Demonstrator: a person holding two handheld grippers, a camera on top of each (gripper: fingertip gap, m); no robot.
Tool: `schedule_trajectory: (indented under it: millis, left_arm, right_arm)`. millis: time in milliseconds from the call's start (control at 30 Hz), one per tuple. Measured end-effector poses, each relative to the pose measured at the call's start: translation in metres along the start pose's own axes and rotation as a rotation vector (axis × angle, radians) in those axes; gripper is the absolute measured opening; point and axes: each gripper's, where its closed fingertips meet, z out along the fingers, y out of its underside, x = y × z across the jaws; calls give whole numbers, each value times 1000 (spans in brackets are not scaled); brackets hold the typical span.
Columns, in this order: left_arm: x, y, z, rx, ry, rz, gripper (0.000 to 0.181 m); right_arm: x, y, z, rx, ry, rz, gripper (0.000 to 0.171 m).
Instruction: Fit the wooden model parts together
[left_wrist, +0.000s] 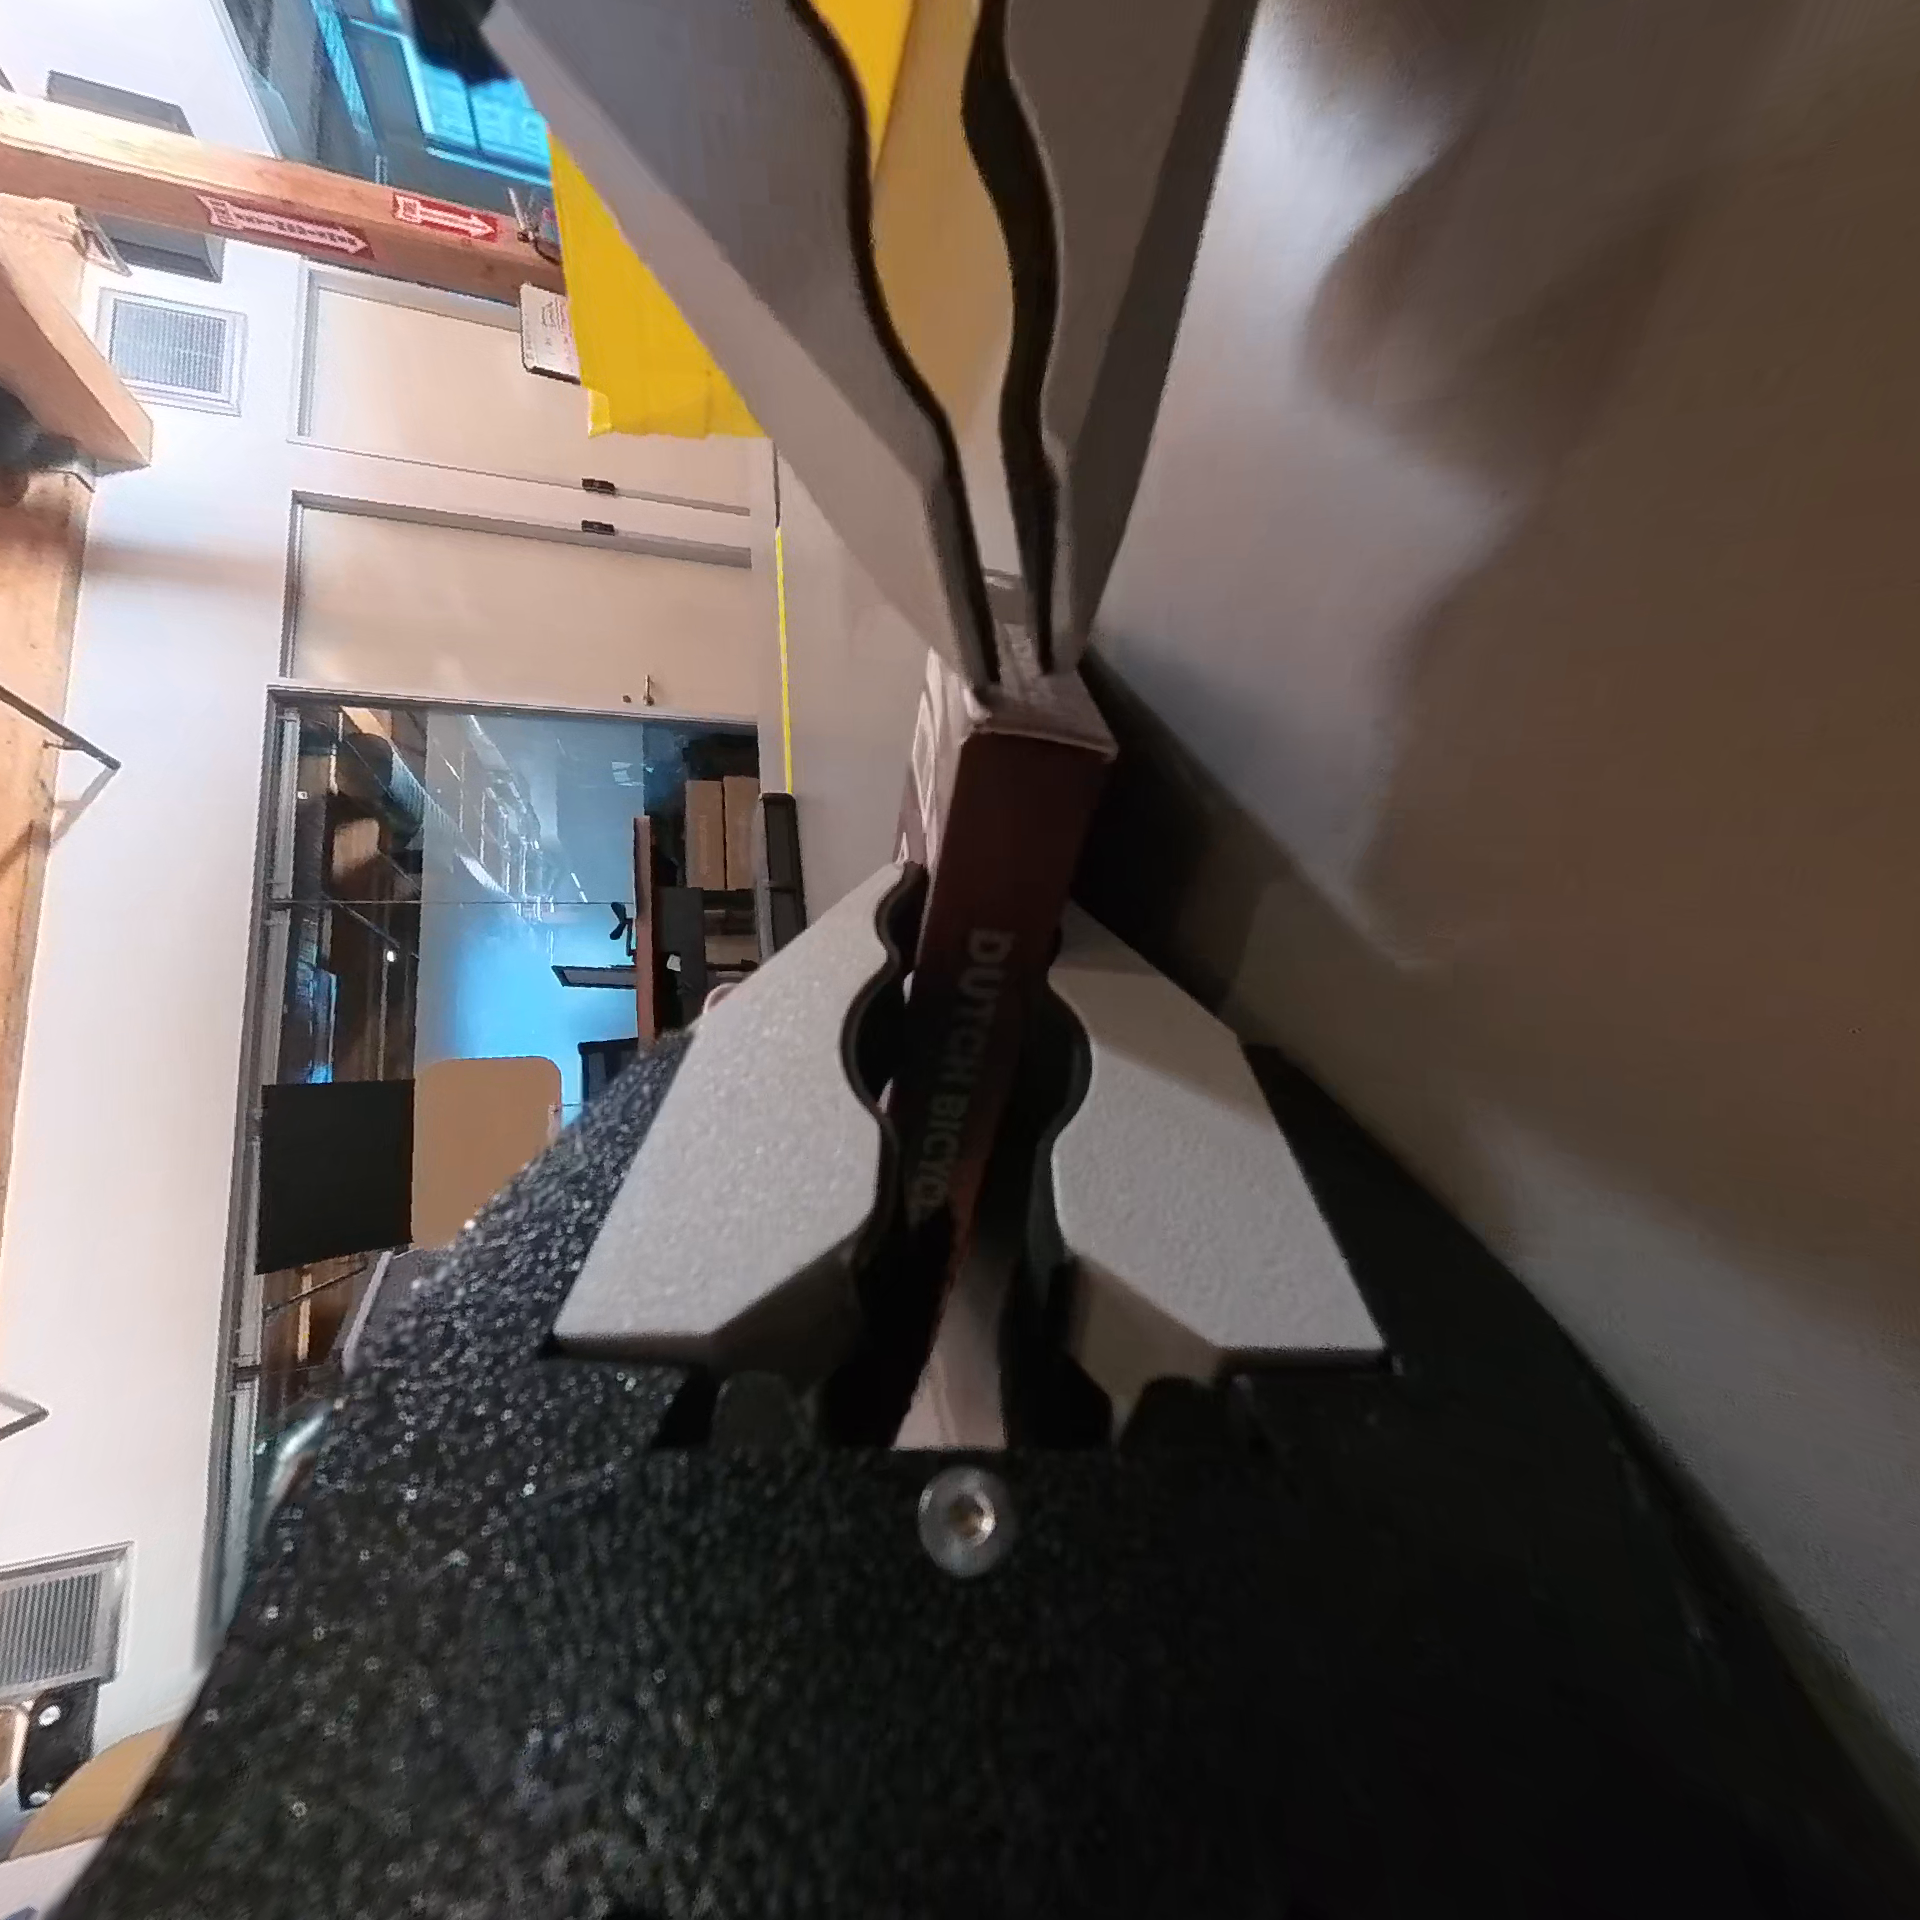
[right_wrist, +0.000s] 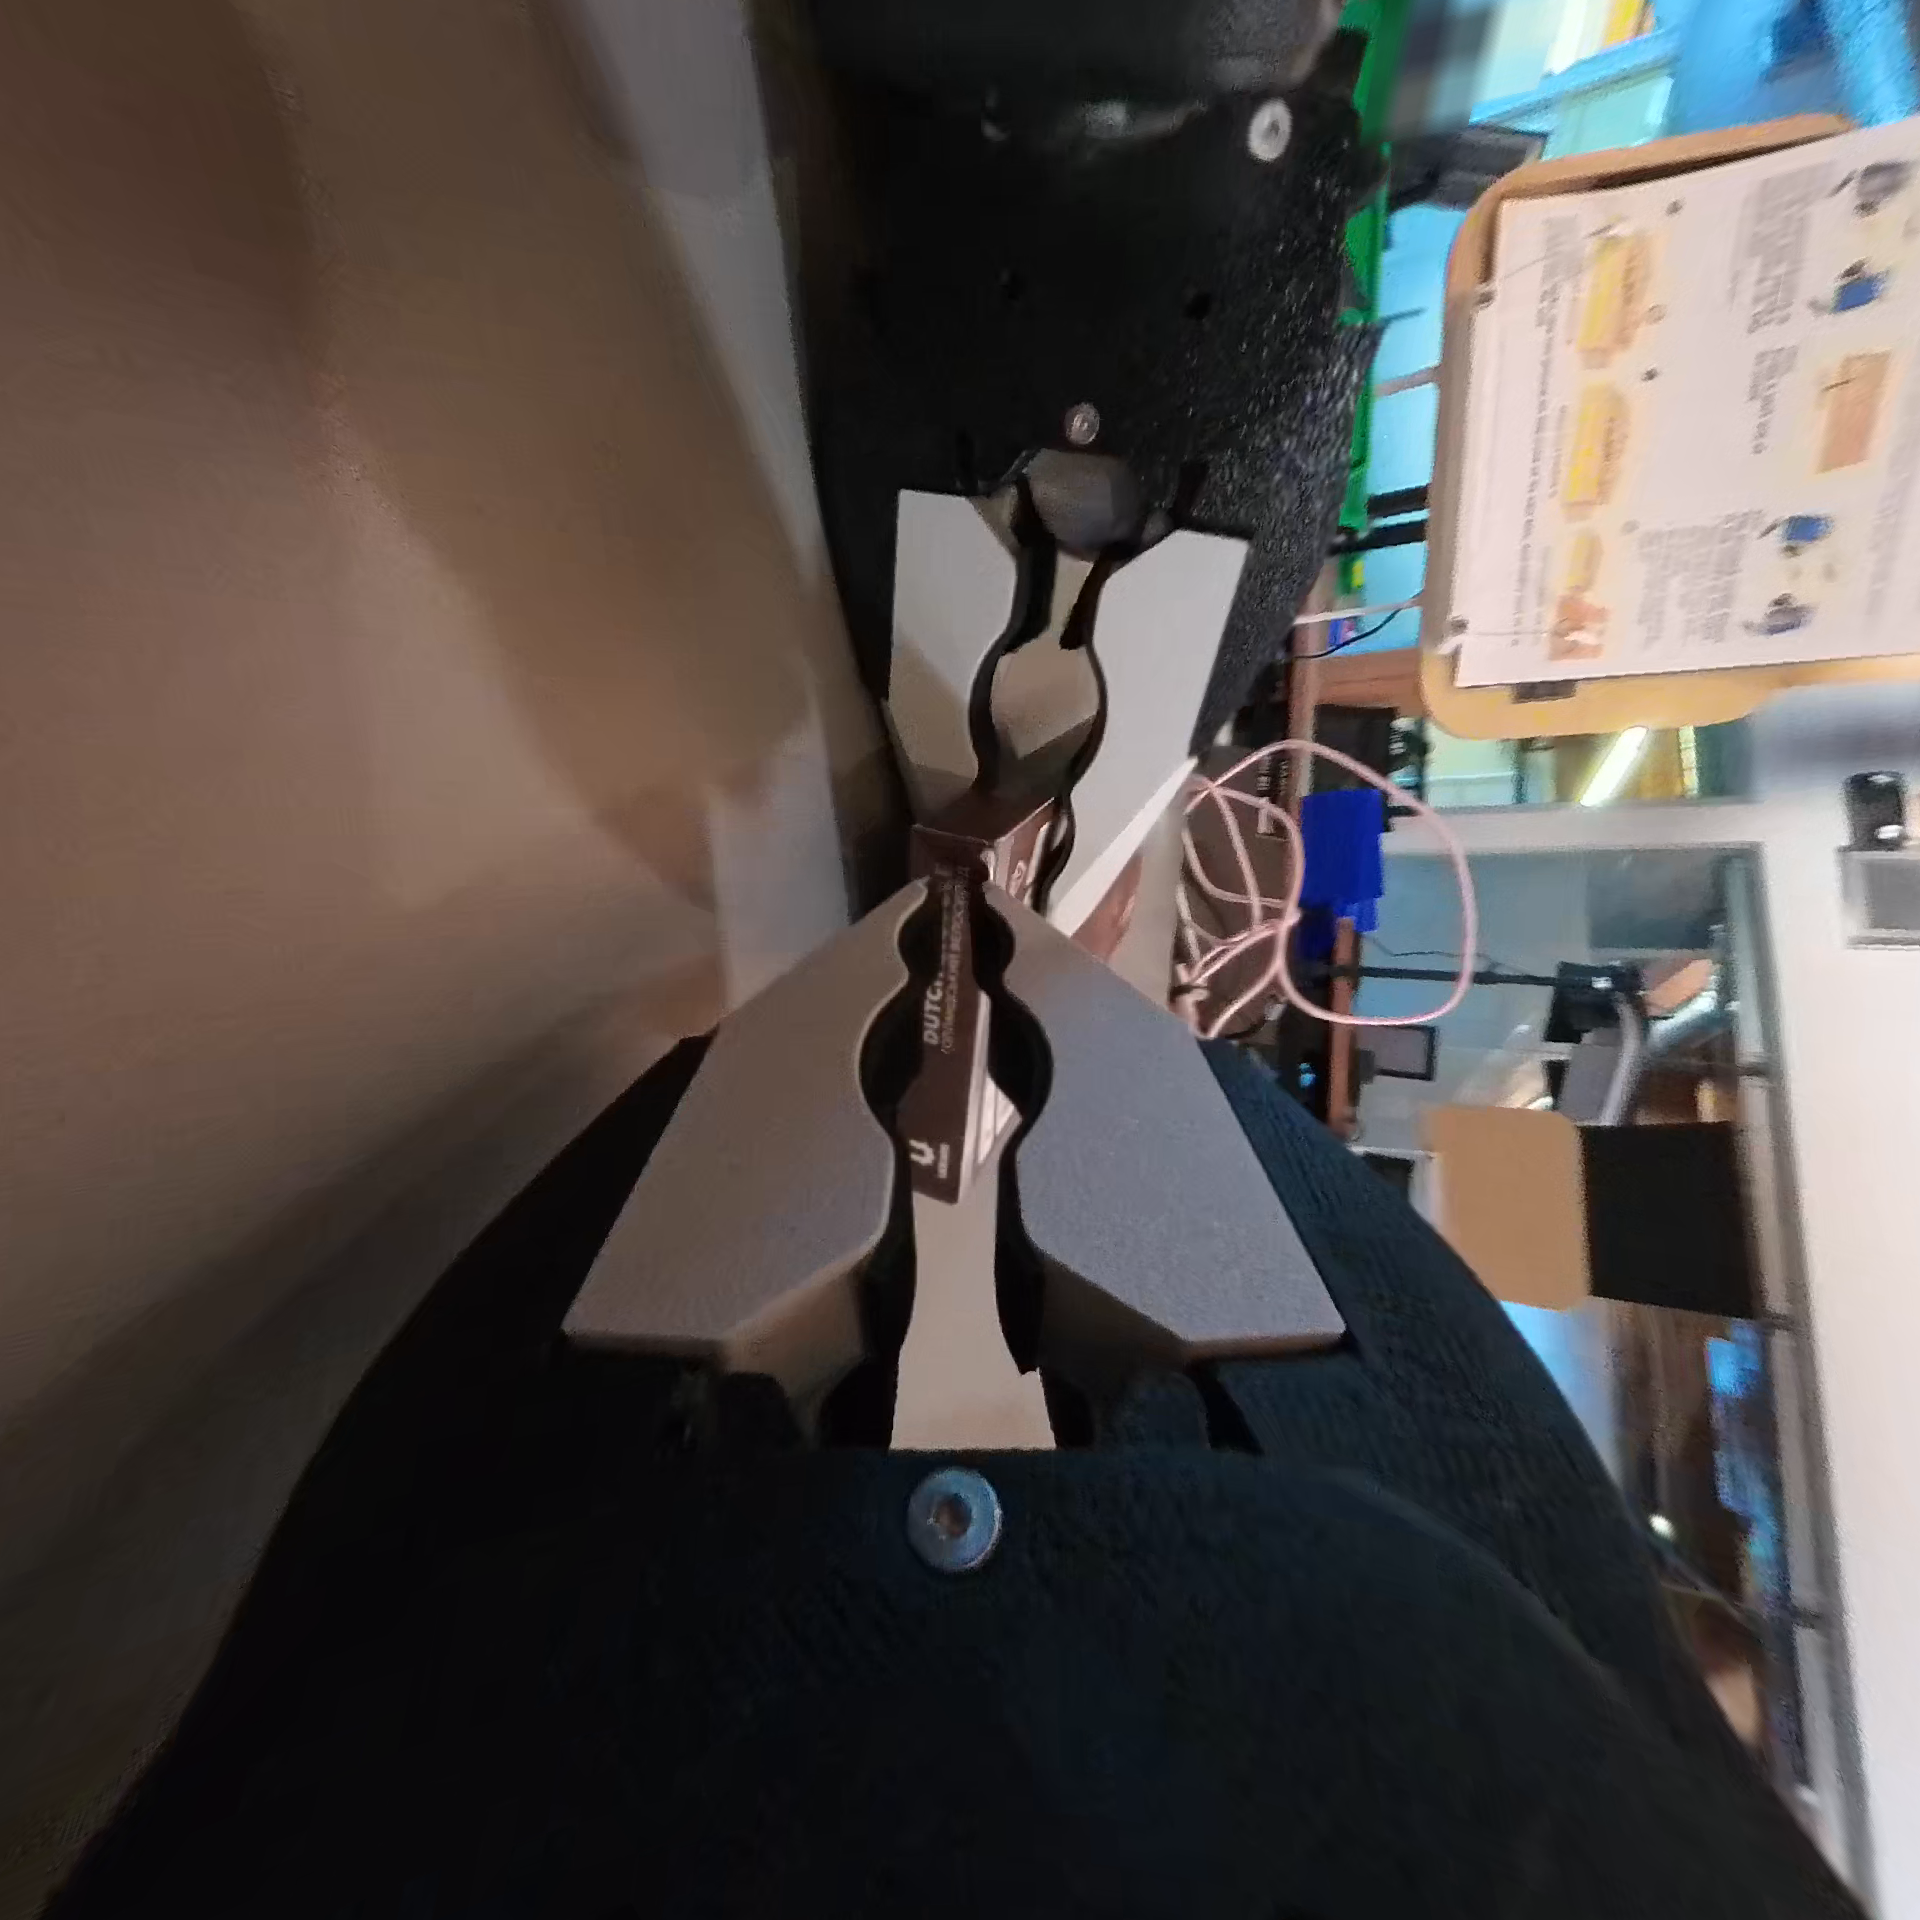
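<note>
Both tools are clamped on the same thing: a flat, dark brown box (left_wrist: 1023, 831) with pale lettering down its narrow side, presumably the pack that holds the wooden model parts, though no loose wooden piece shows in either view. The left hand-held gripper (left_wrist: 971, 1049) has its grey fingers nearly closed on one end of the box, which runs up the picture towards 12 o'clock. The right hand-held gripper (right_wrist: 956, 1039) is pinched on the other end, so the two meet almost nose to nose. In the right wrist view the box (right_wrist: 951, 1049) sits in the scalloped gap between the fingers, and the left tool comes in from 12 o'clock.

The step in hand looks like getting the box open or lifted. To do it well, one tool should hold steady as the anchor while the other shifts to a flap or seam. Pulling both ends at once would only stretch or crush the card. The grip on both sides is near the fingertips, so a twist could slip it free.

The pale worktop (left_wrist: 1558, 623) fills the 3 o'clock side of the left view, its edge running close along the box; blur makes it hard to say whether they touch. Open room lies on the other side, towards 9 o'clock, where the room beyond shows. In the right view, a loop of pink cable (right_wrist: 1340, 894) hangs at about 2 o'clock, clear of the grip but worth avoiding.
</note>
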Motion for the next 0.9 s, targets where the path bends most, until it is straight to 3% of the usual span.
schedule_trajectory:
  millis: [33,133,267,433,767,900]
  left_arm:
    - [0,0,0,0,4,-10,17]
    - [-1,0,1,3,6,-26,17]
    - [-5,0,-2,18,10,-67,17]
    - [-25,1,-8,56,-4,-196,16]
    - [-27,-7,-13,75,-8,-168,16]
    - [-23,-9,-12,72,-11,-140,15]
  right_arm:
    - [4,-2,0,12,35,-6,14]
    - [14,-3,0,20,79,14,23]
    - [10,-2,2,17,88,-31,11]
    - [36,-7,-4,32,211,-17,13]
    - [36,-5,-9,29,166,27,42]
    - [32,-4,-9,25,153,9,34]
